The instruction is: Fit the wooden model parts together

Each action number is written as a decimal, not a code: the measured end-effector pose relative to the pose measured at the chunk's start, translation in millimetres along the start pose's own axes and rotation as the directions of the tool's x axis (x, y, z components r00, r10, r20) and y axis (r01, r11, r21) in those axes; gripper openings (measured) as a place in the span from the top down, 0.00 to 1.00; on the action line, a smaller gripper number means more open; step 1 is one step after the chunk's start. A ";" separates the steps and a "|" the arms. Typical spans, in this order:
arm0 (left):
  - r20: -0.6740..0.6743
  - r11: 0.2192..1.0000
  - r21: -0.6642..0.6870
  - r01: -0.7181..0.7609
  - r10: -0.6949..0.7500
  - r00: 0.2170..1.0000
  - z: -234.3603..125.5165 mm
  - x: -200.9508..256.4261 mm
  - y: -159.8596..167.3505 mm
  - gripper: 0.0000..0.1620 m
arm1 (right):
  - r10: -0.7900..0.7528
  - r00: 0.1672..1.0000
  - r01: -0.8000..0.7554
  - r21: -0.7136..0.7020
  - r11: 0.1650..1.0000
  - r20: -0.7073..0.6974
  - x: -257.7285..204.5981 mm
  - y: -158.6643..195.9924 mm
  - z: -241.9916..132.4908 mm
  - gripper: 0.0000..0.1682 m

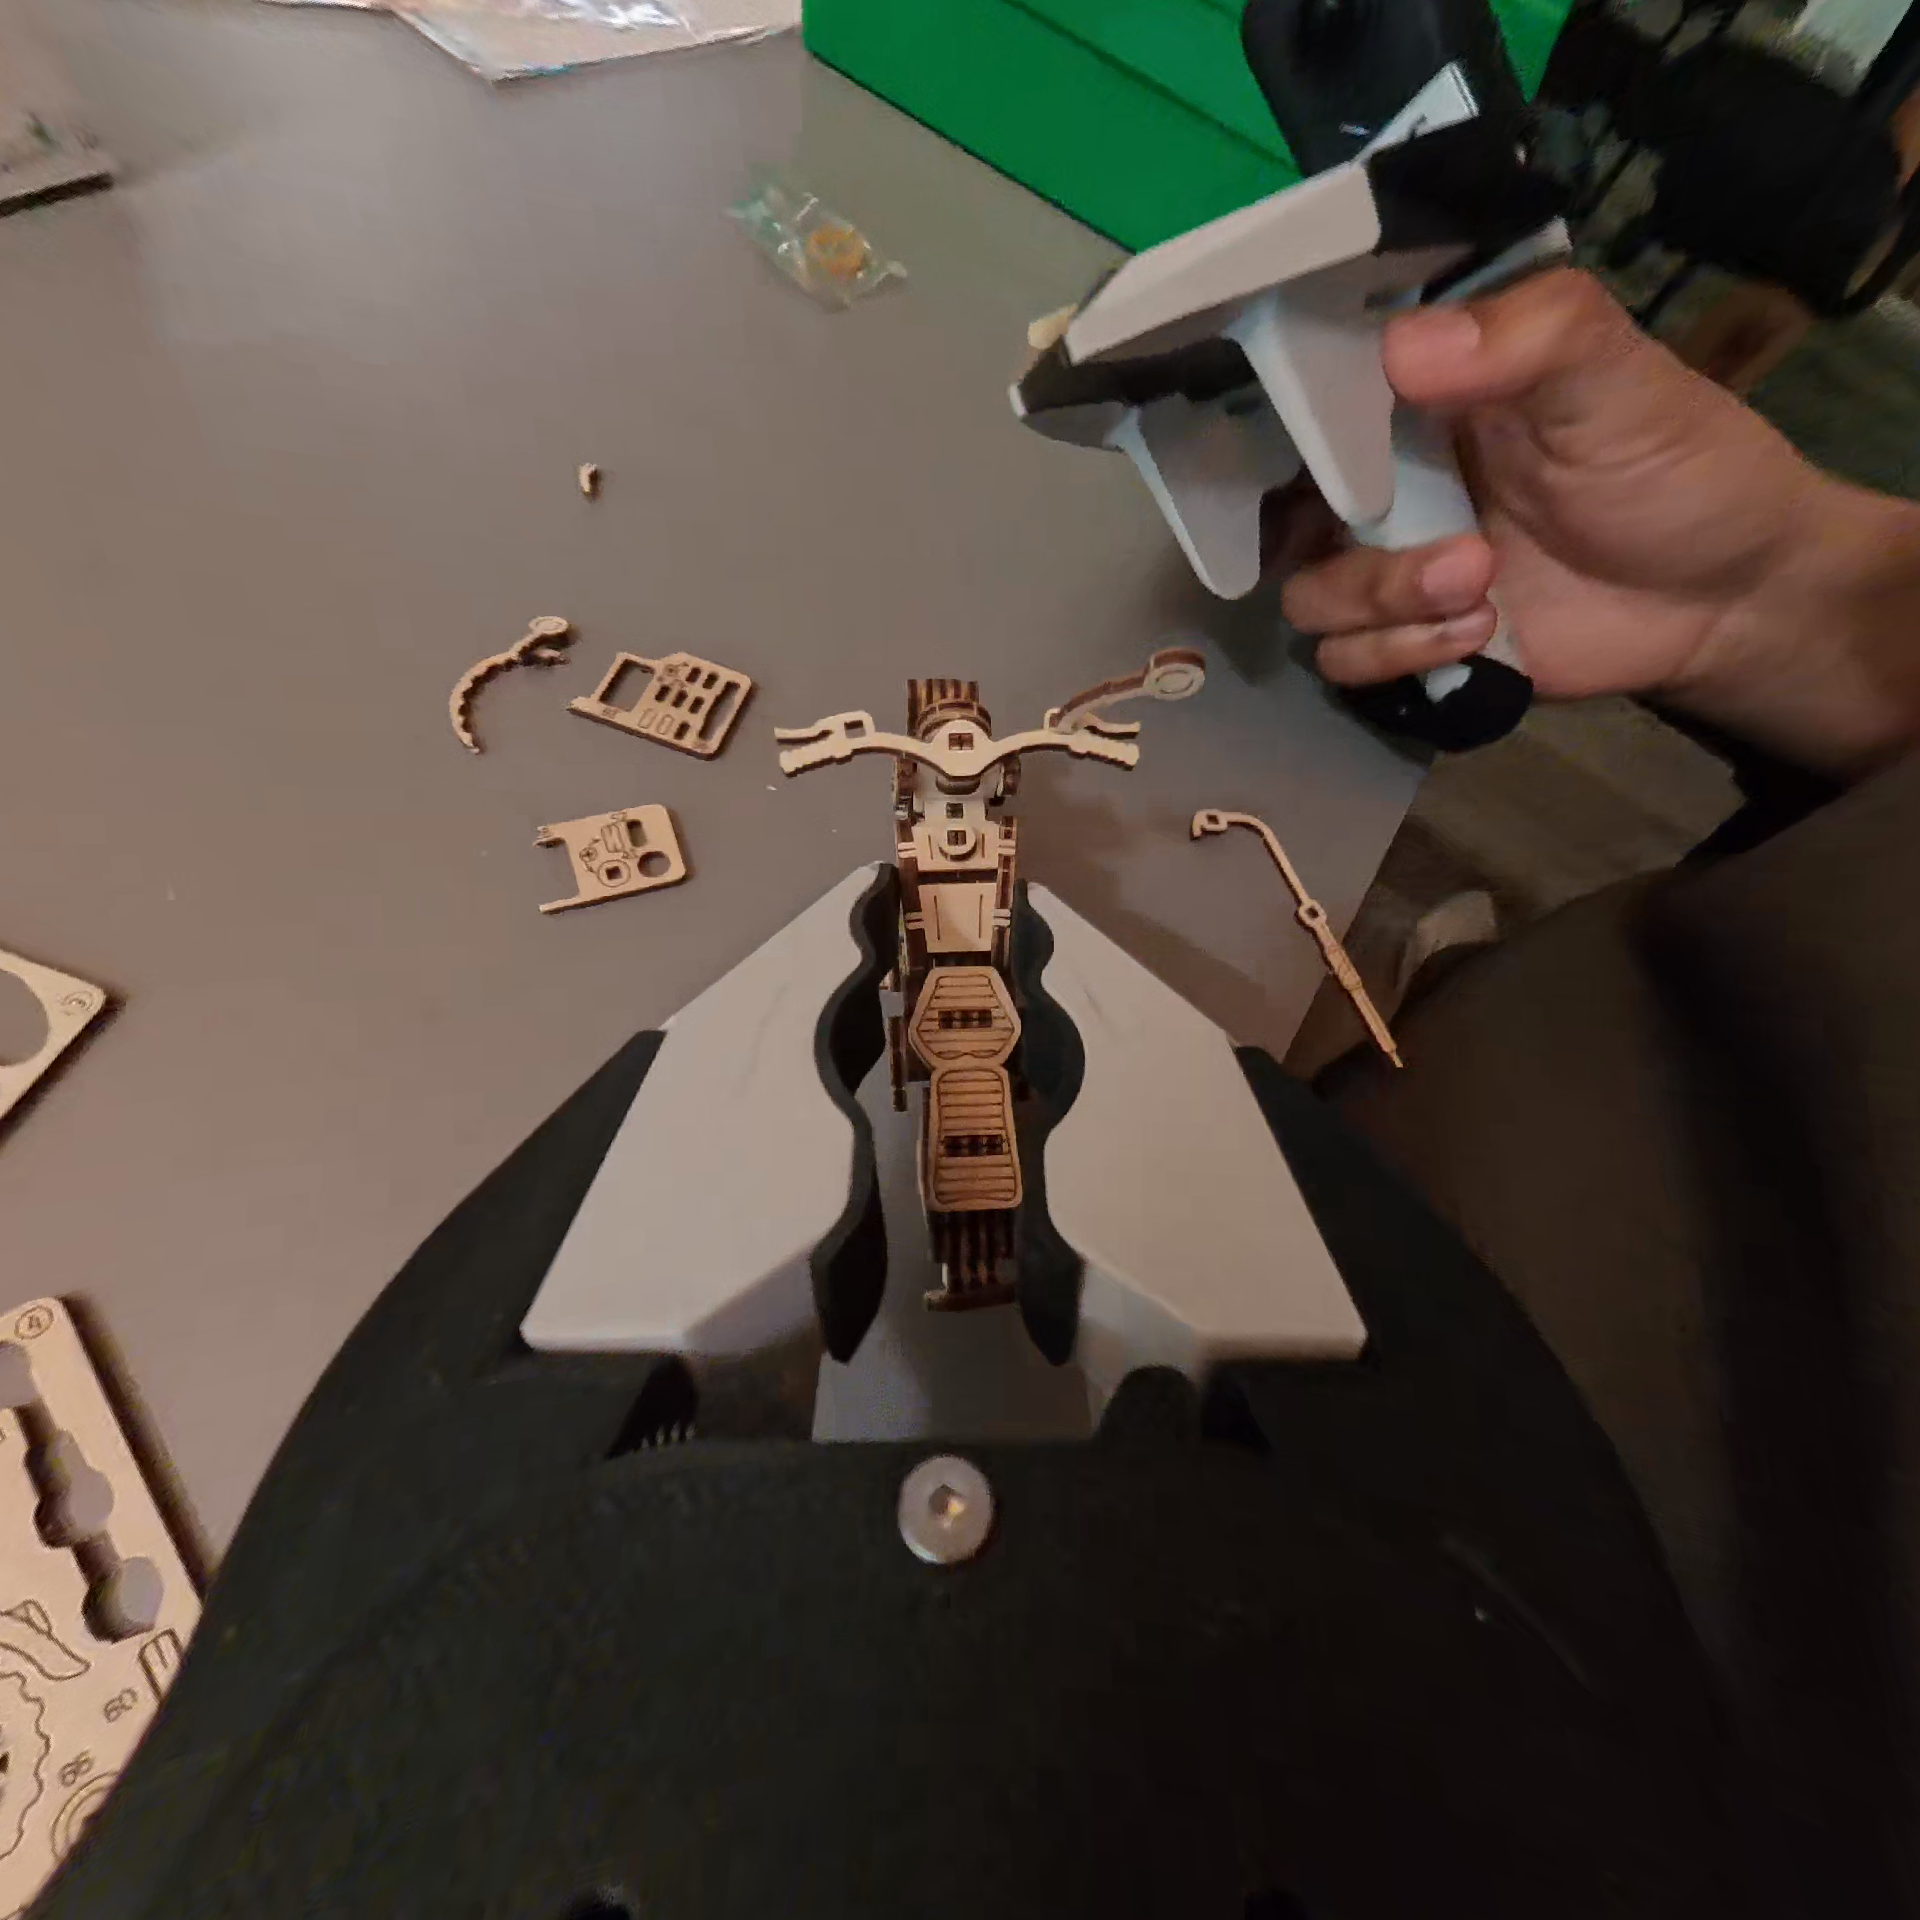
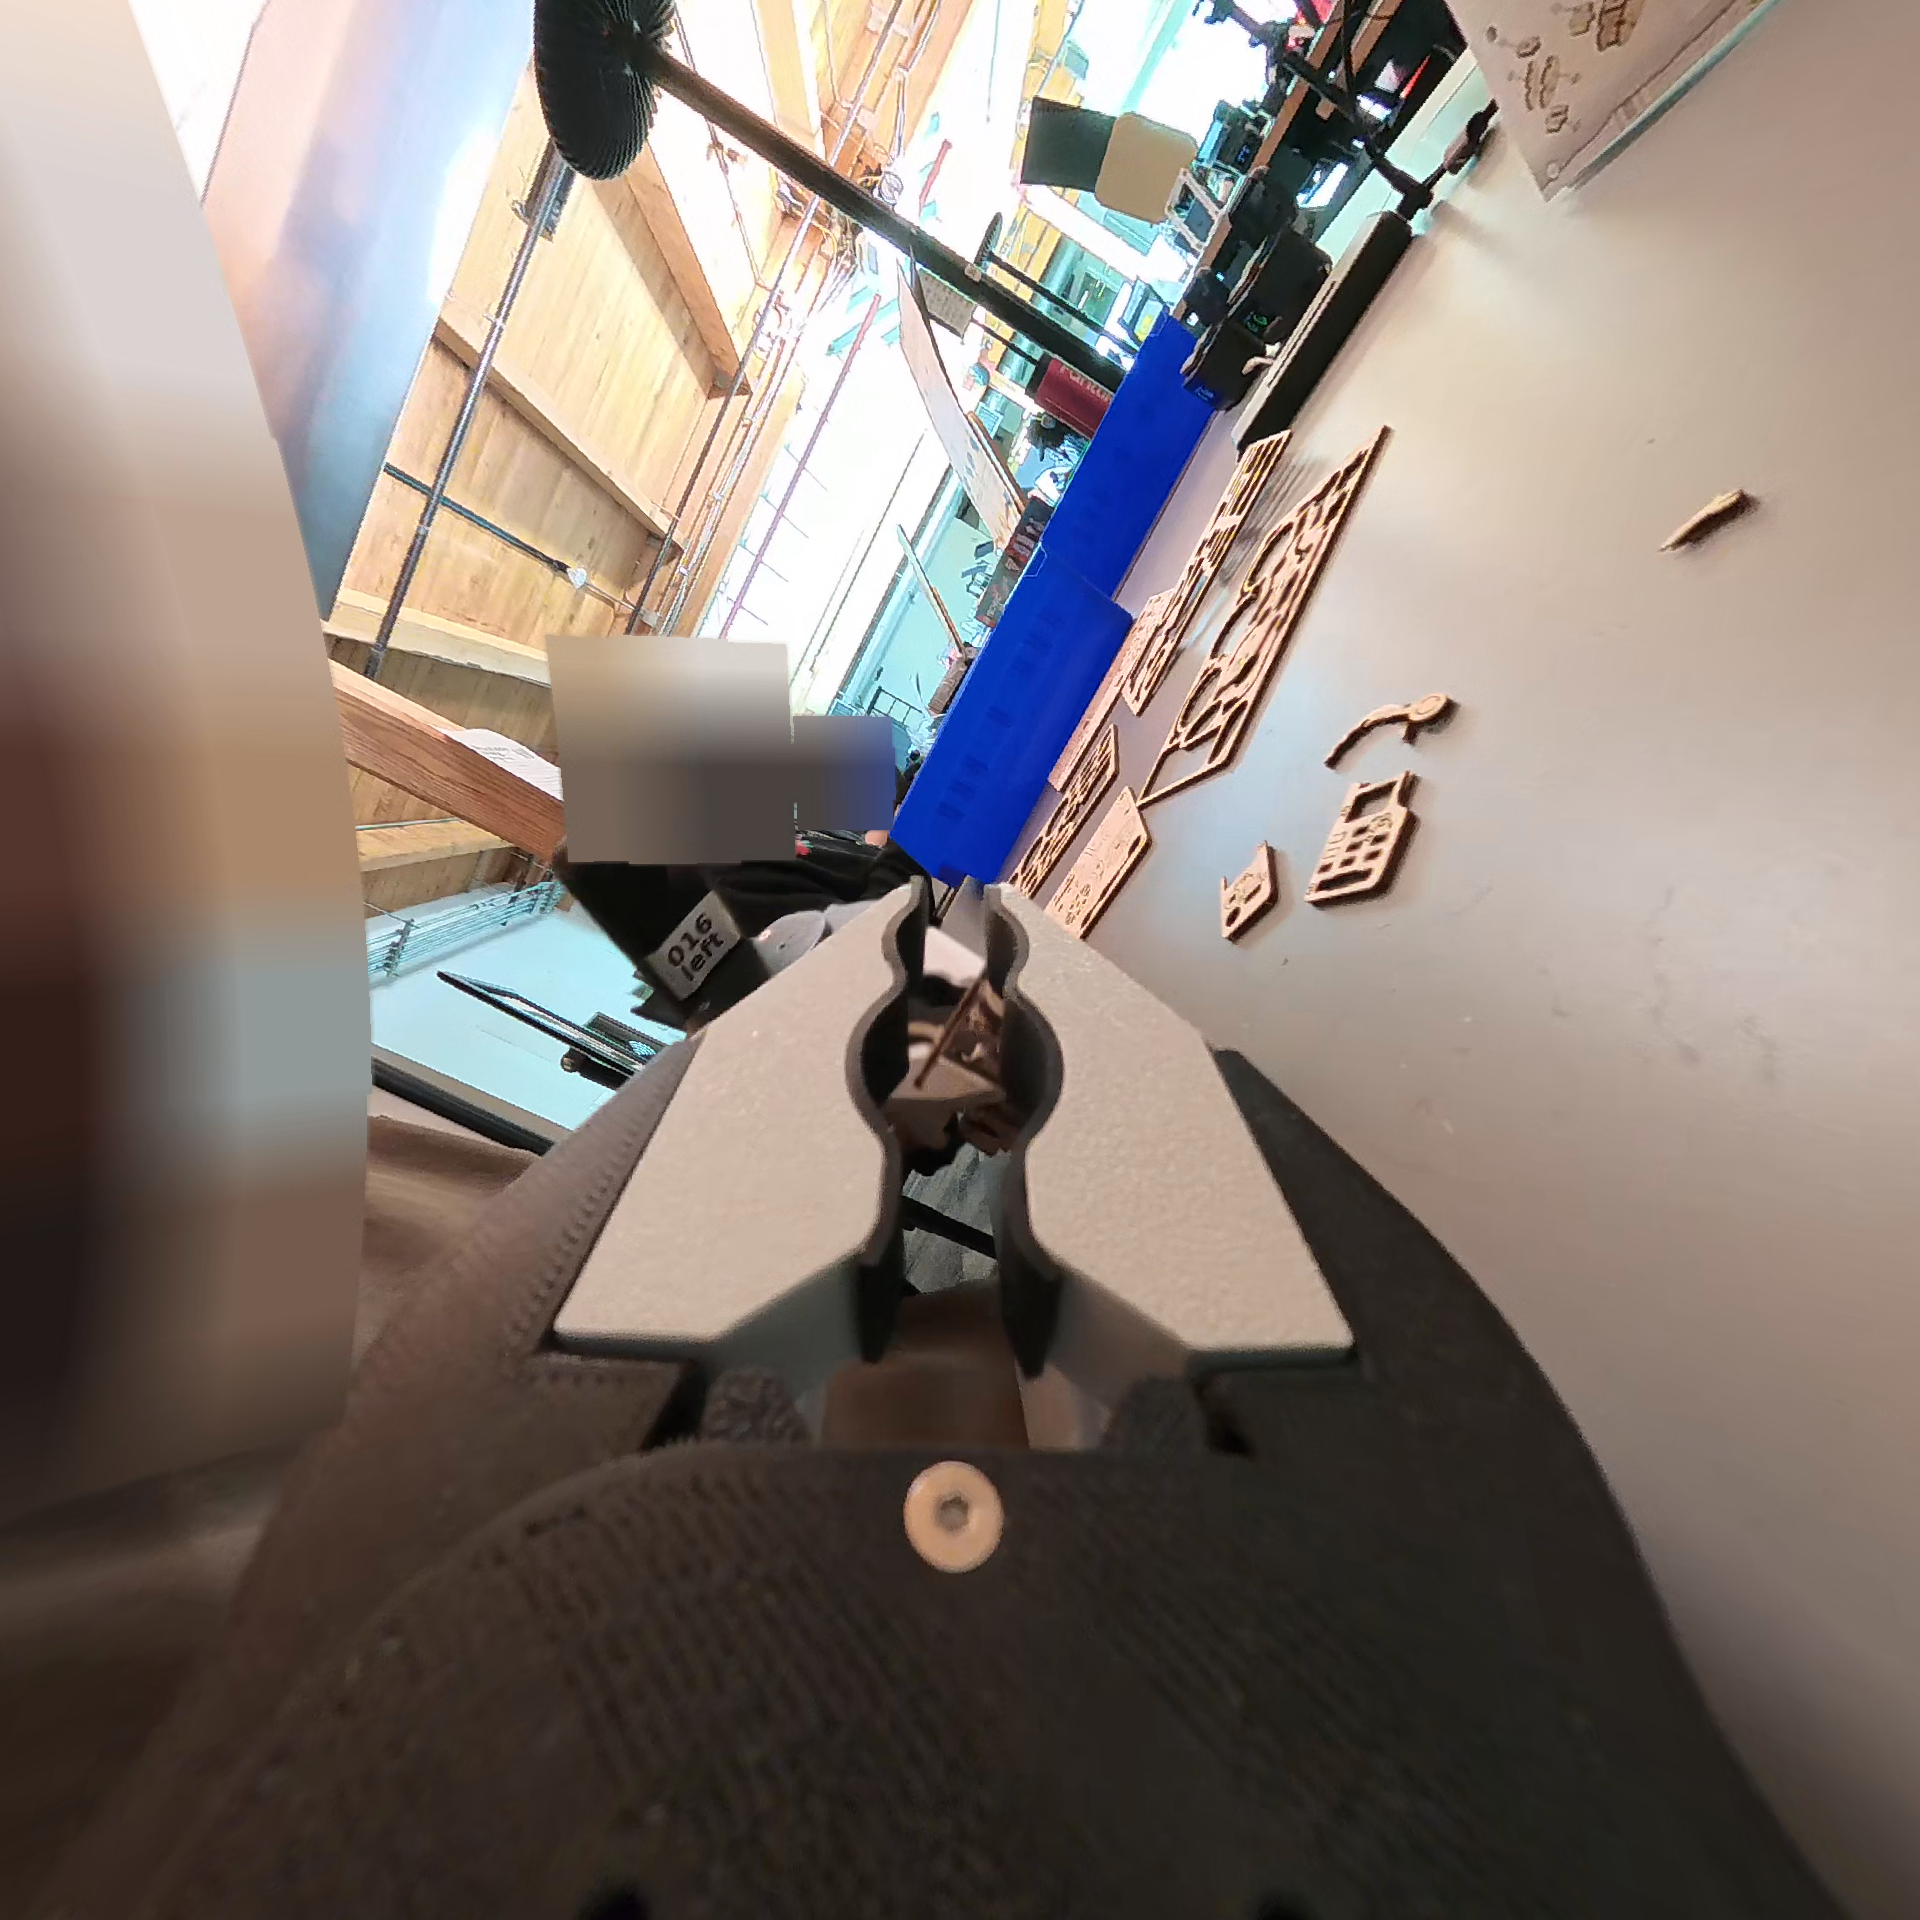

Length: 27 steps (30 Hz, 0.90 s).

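While the left gripper holds the wooden motorcycle model between its jaws above the grey worktop, two small cut-out panels lie left of the model. Beyond it sits a clear bag holding small parts, then a green box, contents hidden. Right of the model, the right gripper hovers, jaws narrow; whether they grip anything I cannot tell.

Upright wooden motorcycle model, loose parts beside

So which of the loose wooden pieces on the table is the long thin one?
The hooked rod, right of the motorcycle model; the other pieces are short, flat or curved.
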<state>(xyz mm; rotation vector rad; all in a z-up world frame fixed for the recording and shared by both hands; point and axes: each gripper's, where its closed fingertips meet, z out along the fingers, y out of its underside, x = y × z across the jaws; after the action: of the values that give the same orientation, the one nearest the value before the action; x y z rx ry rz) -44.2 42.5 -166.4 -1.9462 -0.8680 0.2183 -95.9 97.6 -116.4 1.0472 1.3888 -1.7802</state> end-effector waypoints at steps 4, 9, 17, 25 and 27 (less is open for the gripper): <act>0.001 0.999 -0.025 -0.035 0.035 0.999 3.2 5.2 4.4 0.89 | 0.015 1.000 -0.016 0.011 1.000 0.009 0.0 -1.5 -1.1 0.95; 0.011 0.998 -0.029 -0.053 0.053 0.999 3.9 7.2 4.4 0.89 | 0.012 1.000 -0.012 0.011 1.000 0.006 0.1 -1.7 -1.3 0.95; 0.032 0.999 -0.032 -0.035 0.036 0.999 3.1 3.1 6.1 0.87 | 0.018 1.000 -0.018 0.013 1.000 0.009 0.1 -2.0 -1.5 0.96; 0.037 0.999 -0.040 -0.029 0.030 0.999 2.3 1.5 9.0 0.82 | 0.019 1.000 -0.019 0.012 1.000 0.011 -0.1 -1.4 -1.0 0.96; 0.045 0.998 -0.044 -0.038 0.040 0.998 1.9 1.2 9.3 0.82 | 0.019 1.000 -0.019 0.011 1.000 0.011 -0.3 -1.3 -1.0 0.96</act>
<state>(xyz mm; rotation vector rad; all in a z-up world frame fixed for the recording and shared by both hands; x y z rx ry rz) -39.8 41.9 -174.8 -2.0065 -0.8711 0.2705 -96.7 98.8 -115.6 1.0524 1.3593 -1.7793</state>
